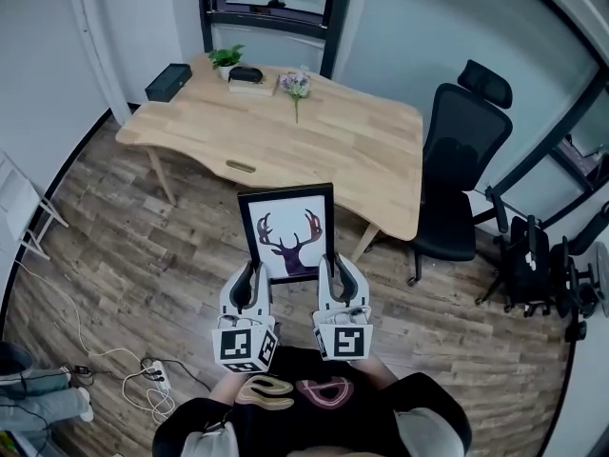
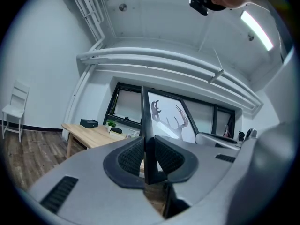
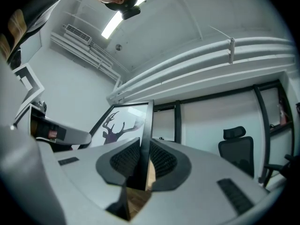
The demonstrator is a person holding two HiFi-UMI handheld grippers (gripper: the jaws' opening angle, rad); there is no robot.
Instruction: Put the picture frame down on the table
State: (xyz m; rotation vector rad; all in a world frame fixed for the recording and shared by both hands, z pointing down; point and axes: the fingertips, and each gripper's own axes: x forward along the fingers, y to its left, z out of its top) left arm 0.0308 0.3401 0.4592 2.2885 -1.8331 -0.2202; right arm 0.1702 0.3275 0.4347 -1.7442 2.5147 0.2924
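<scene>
A black picture frame [image 1: 286, 231] with a purple deer-head print is held in the air, above the floor, on my side of the wooden table [image 1: 285, 141]. My left gripper [image 1: 249, 276] is shut on the frame's left edge, which shows as a thin black bar [image 2: 146, 139] between its pads. My right gripper [image 1: 329, 272] is shut on the frame's right edge [image 3: 145, 144]. The print shows in both gripper views, and the frame stands roughly upright, just short of the table's near edge.
On the table's far side lie a black box [image 1: 168, 82], a small potted plant [image 1: 226, 59], a book with a dark object on it [image 1: 249, 81] and a sprig of flowers [image 1: 296, 86]. A black office chair [image 1: 461, 179] stands at the table's right. Cables and a power strip [image 1: 152, 377] lie on the floor at the left.
</scene>
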